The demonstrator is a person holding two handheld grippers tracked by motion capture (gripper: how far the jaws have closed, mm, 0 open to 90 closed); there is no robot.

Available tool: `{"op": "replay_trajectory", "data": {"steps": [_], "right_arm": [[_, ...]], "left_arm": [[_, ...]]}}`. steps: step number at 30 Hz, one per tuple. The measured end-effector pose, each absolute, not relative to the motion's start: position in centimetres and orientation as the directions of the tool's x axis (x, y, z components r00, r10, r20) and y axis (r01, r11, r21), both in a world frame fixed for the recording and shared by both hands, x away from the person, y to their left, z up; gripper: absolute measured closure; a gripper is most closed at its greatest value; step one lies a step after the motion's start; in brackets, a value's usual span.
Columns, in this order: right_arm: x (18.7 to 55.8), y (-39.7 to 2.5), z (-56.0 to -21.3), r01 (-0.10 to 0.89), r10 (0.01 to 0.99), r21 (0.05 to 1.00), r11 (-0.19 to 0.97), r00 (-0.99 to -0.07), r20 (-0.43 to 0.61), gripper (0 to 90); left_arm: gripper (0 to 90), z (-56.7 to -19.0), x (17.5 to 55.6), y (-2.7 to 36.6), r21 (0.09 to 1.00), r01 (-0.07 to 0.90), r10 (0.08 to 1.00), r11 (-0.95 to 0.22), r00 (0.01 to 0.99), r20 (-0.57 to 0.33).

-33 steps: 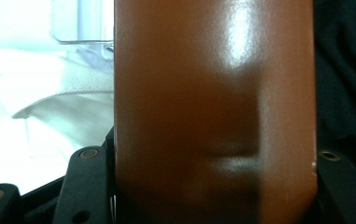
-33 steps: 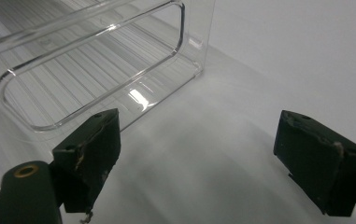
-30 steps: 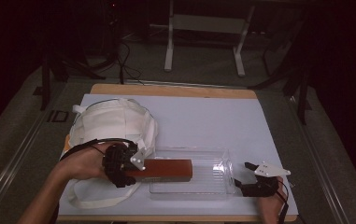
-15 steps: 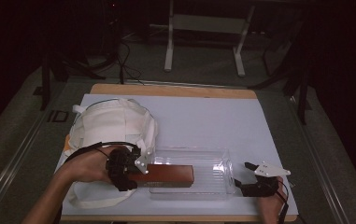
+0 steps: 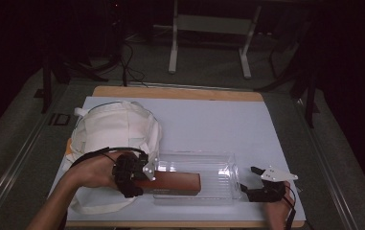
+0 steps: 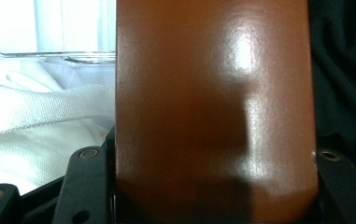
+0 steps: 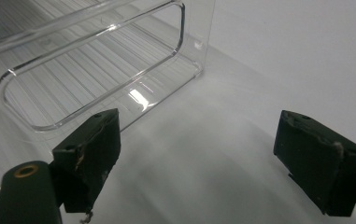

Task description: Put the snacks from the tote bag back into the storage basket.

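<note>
Fingers, left gripper [image 5: 139, 179]: clamped on one end of the brown box [image 5: 173, 184]; in the left gripper view the black jaws press against both long sides of the box [image 6: 213, 107].
Fingers, right gripper [image 5: 247, 189]: spread wide with nothing between them; the right gripper view shows bare white table surface [image 7: 241, 140] in the gap.
Brown box: glossy, oblong, lying lengthwise over the near left part of the clear plastic bin [image 5: 204, 175]; whether it rests on the bin floor or hangs just above it cannot be told.
Clear plastic bin: ribbed floor, handle cut-out in the end wall [image 7: 96, 74]; sits on the table near its front edge, between the two grippers.
White cloth bag [image 5: 115, 132]: crumpled, with a webbing strap [image 6: 40, 112], just beside the bin's left end and under the left hand [image 5: 91, 170].
Right gripper position: resting low at the bin's right end, close to the wall but not gripping it.
Step in hand, judged: placing the box into the bin, the left gripper carrying, the right gripper standing by at the far end.
Next move, judged: settle the box flat on the ribbed floor, then part the left jaws and draw back over the bag; the right gripper may need to steady the light bin against sliding.
</note>
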State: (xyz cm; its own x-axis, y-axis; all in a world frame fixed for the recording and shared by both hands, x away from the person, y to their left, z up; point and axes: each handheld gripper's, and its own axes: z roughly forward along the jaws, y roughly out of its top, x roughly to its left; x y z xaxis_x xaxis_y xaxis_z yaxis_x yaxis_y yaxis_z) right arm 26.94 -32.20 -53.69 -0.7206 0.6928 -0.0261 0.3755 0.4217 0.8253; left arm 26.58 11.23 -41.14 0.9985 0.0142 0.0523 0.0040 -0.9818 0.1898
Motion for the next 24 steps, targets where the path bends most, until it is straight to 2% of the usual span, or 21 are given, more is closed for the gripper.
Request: {"op": "replay_trajectory", "data": {"steps": [24], "right_arm": [[26.9, -32.2, -53.7, 0.377, 0.693, 0.826, 0.419, -0.720, -0.023, 14.8]], "left_arm": [[43.2, -41.1, 26.6, 9.0, 0.175, -0.041, -0.032, -0.984, 0.998, 0.056]]}}
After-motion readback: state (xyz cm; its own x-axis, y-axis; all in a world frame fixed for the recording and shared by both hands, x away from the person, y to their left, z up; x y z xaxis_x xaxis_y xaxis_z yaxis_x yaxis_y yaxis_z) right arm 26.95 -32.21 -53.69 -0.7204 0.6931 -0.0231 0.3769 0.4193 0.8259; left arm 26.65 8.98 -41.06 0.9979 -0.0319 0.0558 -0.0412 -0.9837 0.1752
